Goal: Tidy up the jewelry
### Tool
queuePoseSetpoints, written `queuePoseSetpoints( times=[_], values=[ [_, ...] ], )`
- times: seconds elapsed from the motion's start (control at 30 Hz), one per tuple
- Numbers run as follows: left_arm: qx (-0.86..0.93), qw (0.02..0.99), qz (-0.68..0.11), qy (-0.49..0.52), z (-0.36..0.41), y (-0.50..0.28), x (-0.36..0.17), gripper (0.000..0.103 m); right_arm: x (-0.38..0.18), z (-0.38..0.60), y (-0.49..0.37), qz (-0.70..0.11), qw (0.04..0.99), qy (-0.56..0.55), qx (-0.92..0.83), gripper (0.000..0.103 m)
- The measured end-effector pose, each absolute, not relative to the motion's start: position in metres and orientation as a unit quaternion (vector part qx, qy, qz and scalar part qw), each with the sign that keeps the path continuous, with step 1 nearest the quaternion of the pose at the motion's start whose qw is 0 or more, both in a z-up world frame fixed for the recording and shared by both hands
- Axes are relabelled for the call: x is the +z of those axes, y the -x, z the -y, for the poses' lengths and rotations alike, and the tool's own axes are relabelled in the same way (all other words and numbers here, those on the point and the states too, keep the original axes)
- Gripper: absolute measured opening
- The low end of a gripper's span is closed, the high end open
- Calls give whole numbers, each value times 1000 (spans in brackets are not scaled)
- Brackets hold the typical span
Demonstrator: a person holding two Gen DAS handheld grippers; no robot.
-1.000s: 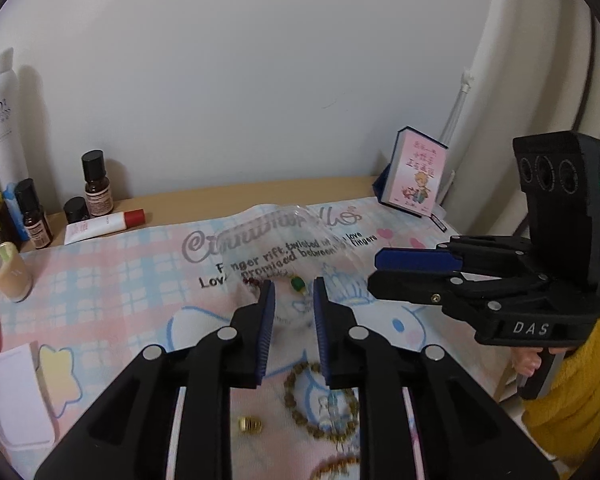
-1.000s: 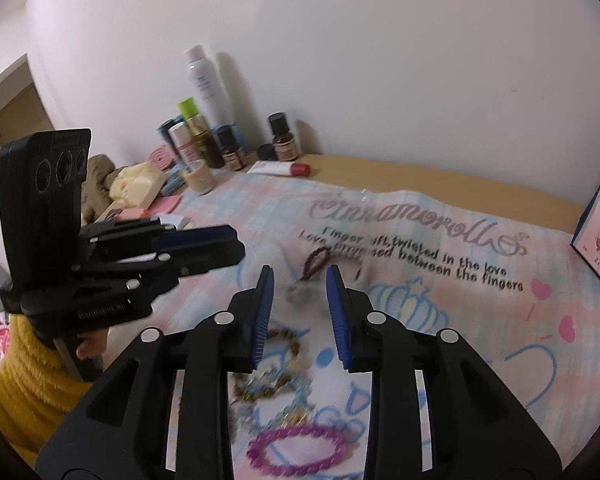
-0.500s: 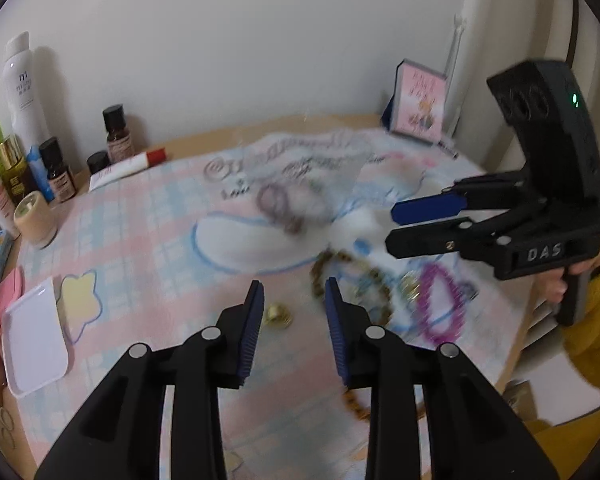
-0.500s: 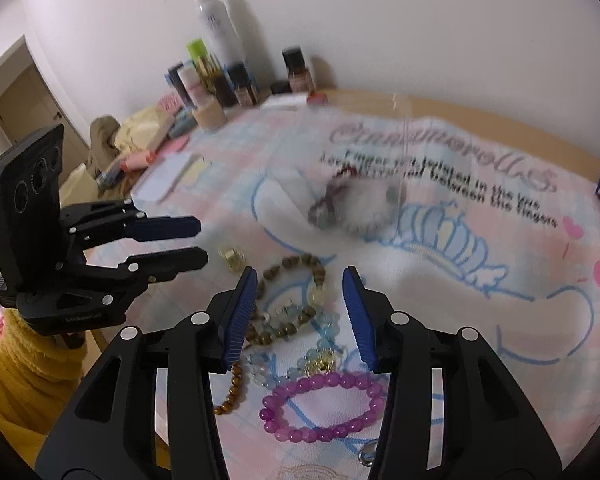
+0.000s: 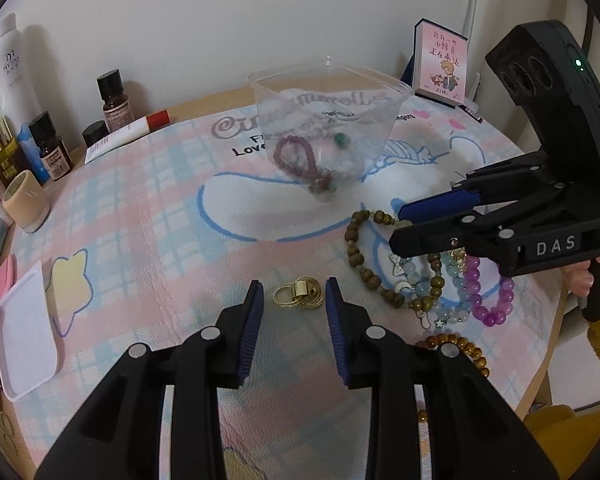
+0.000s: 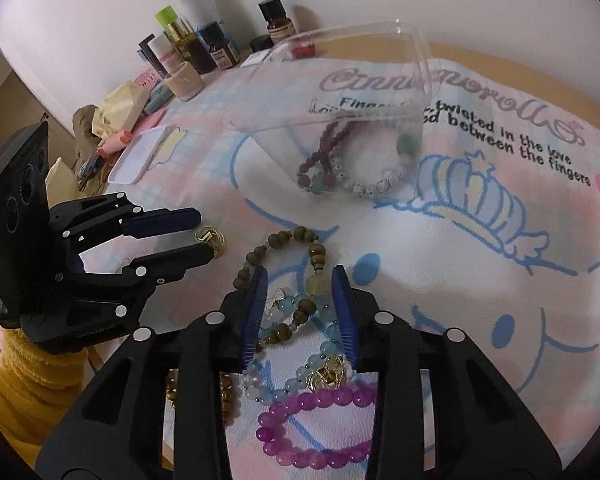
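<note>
Under my right tongs (image 6: 300,312) the amber bead bracelet (image 6: 226,394) is mostly hidden, and the jaws are closing around the green-brown wooden bracelet (image 5: 358,258) and pale blue bead strand (image 6: 278,312) without pinching either yet. My left tongs (image 5: 294,314) stand spread just short of the gold rings (image 5: 298,298), touching nothing. Since a second ago both tongs have dropped from near the clear plastic tub (image 5: 328,120) toward the loose jewelry on the cartoon-printed mat (image 5: 160,220). The tub, tilted, holds a dark red bracelet (image 6: 328,148) and a white one (image 6: 374,186). A purple bracelet (image 6: 312,428) lies nearest me. Bottles (image 5: 114,98) and a small white tray (image 5: 22,346) line the far and left edges, well apart.
</note>
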State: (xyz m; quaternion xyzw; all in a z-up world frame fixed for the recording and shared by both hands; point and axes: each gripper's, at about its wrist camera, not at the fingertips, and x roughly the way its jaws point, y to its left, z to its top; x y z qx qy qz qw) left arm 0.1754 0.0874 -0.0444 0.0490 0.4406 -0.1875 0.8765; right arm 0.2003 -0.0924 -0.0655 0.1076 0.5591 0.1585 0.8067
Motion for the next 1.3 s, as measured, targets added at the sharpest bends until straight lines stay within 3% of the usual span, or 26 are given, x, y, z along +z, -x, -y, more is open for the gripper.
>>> queuePoseSetpoints(
  times=[0.33,0.4,0.5,0.77,1.23,1.3],
  values=[
    [-159,875,-448,-96,-72,-173,-46,31,-64,85,-198,-550,823,-56,135,15],
    [-157,874,-450,-98,-70,-172,-45,26,-64,86,-198,-548,823,-58,135,14],
    [-149,874,-452,-102,-69,-172,-44,11,-65,86,-198,-547,824,-60,134,13],
    [-144,878,-450,-72,-77,-172,-44,0,-63,87,-199,-539,830,-66,132,11],
    [-155,896,-410,-68,-80,-165,-28,0,-22,93,-191,-499,848,-90,154,11],
    [-167,891,-415,-76,-75,-168,-29,5,-20,92,-191,-496,850,-89,153,11]
  ],
)
